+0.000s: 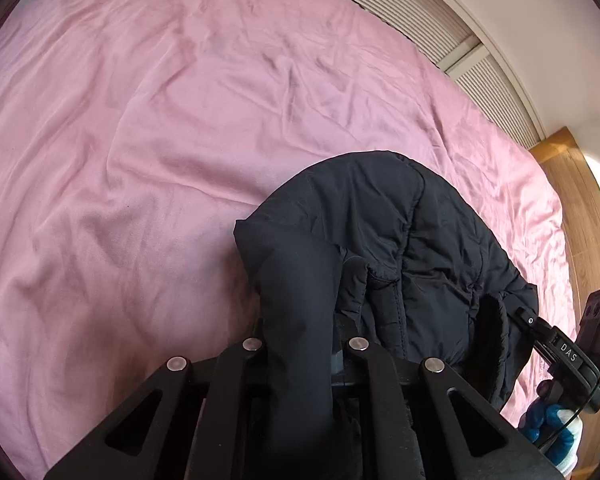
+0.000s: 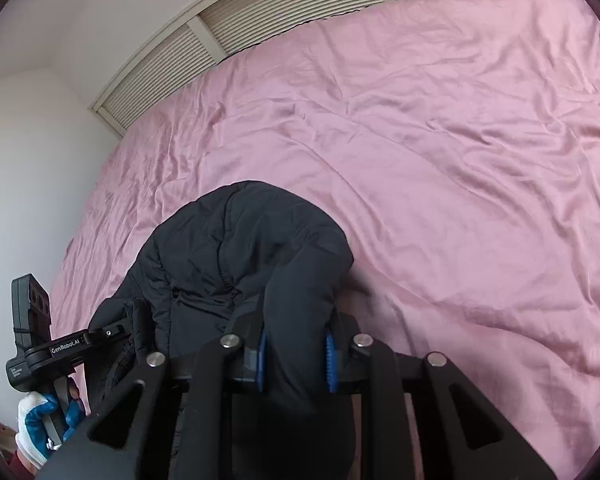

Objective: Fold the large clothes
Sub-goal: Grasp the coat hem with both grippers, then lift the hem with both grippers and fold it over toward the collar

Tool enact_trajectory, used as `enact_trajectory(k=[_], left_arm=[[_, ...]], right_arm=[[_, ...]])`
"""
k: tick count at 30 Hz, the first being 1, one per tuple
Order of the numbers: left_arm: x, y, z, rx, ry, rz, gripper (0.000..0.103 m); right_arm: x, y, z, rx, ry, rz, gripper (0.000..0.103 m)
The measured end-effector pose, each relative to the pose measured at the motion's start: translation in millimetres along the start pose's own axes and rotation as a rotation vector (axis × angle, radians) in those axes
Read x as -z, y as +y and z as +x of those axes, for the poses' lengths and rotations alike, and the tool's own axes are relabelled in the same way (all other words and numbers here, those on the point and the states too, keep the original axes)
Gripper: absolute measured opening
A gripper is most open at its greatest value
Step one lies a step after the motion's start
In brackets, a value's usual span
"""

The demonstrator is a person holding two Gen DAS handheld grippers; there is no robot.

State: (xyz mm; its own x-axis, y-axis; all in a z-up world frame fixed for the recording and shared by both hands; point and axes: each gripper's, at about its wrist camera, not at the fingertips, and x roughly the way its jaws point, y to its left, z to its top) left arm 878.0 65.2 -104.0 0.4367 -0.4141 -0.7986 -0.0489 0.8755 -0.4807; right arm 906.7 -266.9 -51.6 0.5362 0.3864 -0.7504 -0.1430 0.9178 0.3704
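Note:
A black padded jacket [image 1: 384, 240] hangs bunched between both grippers above the pink bed sheet [image 1: 140, 140]. My left gripper [image 1: 304, 344] is shut on a thick fold of the jacket; the fabric hides its fingertips. The right gripper [image 1: 520, 316] shows at the lower right of the left wrist view, clamped on the jacket's other side. In the right wrist view the jacket [image 2: 240, 248] fills the lower middle, and my right gripper [image 2: 296, 356] is shut on a fold between its blue pads [image 2: 331, 360]. The left gripper [image 2: 120, 328] shows at the lower left there, gripping the jacket.
The pink sheet [image 2: 440, 160] covers the whole bed, wrinkled. A slatted beige headboard [image 2: 292, 4] and white wall lie beyond. A wooden floor strip [image 1: 580, 216] runs along the bed's right edge. A blue-and-white gloved hand [image 2: 40, 424] holds the left gripper's handle.

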Motion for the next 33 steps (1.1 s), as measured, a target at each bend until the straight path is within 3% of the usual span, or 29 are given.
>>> enact_trajectory(k=[10, 13, 18, 24, 33], left_arm=[[41, -20, -94, 0.106, -0.076, 0.035, 0.008], [67, -20, -127, 0.152, -0.101, 0.036, 0.008], [124, -7, -166, 0.161, -0.101, 0.072, 0.008], [187, 17, -178, 0.153, -0.057, 0.077, 0.008], [256, 29, -180, 0.114, -0.053, 0.141, 0.008]], right_arm=[[28, 41, -119, -0.057, -0.028, -0.167, 0.014], [49, 50, -162, -0.082, -0.039, -0.206, 0.014], [102, 58, -215, -0.105, -0.059, -0.256, 0.014], [172, 44, -243, -0.123, -0.067, -0.213, 0.015], [263, 15, -248, -0.119, -0.037, -0.132, 0.015]])
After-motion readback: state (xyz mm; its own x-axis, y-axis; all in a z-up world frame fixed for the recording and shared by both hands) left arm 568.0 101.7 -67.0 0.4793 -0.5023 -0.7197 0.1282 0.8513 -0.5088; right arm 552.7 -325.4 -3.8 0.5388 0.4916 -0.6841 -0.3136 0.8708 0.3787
